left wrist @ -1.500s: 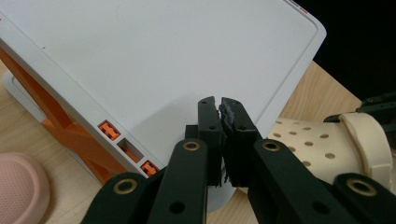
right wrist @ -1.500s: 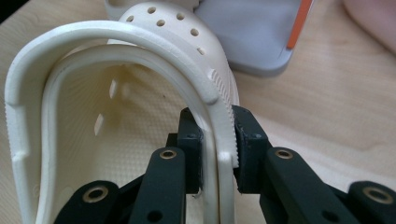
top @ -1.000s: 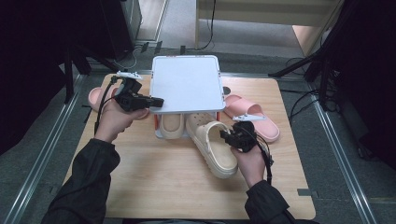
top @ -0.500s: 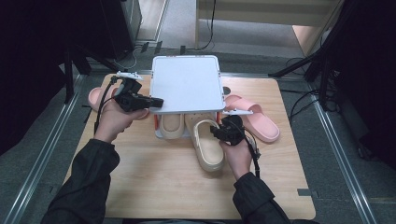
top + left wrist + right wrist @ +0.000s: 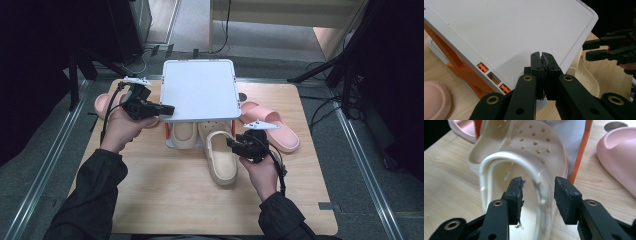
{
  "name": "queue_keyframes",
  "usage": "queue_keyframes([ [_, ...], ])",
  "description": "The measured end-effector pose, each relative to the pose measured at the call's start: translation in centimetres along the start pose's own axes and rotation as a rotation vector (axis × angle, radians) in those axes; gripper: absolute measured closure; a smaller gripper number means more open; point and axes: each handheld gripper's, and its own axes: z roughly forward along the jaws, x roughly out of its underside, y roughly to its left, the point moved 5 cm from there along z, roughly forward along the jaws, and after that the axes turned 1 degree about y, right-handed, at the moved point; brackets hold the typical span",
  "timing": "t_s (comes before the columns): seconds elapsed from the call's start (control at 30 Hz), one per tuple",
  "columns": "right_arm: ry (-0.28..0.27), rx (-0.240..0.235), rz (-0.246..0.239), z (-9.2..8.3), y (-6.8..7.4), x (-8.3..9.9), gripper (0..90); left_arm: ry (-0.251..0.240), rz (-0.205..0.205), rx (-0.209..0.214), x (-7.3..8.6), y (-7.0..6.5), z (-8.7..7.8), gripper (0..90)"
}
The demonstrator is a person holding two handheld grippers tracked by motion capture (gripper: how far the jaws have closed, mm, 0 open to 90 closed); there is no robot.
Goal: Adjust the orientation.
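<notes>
The wooden counter's (image 5: 165, 200) near edge lies open; the white orange-legged plastic rack (image 5: 200, 90) blocks its far middle, pink foam slippers (image 5: 272, 127) flanking.

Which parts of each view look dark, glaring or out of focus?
High view: surroundings beyond the table are dark, rack top evenly bright. Left gripper view: fingers sharp, pink slipper soft. Right gripper view: sheen on the cream clog's strap, far pink slipper blurred.

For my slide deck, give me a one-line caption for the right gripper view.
Right gripper, jaws just opened, straddles the side wall of the cream clog at the white rack, a pink slipper beside it.
</notes>
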Motion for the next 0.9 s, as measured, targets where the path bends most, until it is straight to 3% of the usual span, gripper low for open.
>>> queue_keyframes([
  [0.17, -0.009, -0.033, -0.044, -1.9, 0.7, 0.9, 68.8, -0.001, 0.002, -0.004, 0.0, 0.0, 0.0, 88.1],
  [0.3, -0.01, -0.063, -0.046, -2.7, 1.0, 1.8, 76.9, 0.0, 0.005, -0.01, 0.0, -0.1, 0.0, 88.1],
  [0.43, 0.007, -0.09, -0.059, -3.7, 1.5, 3.8, 88.9, 0.0, 0.005, -0.011, 0.0, -0.1, 0.0, 88.2],
  [0.67, -0.009, -0.069, -0.094, -4.6, 2.3, 6.9, 90.0, 0.002, 0.013, -0.021, 0.0, -0.2, 0.0, 89.6],
  [0.9, 0.07, -0.113, -0.064, -4.3, 2.8, 10.3, 90.0, 0.0, 0.01, -0.016, 0.1, -0.3, 0.0, 89.6],
])
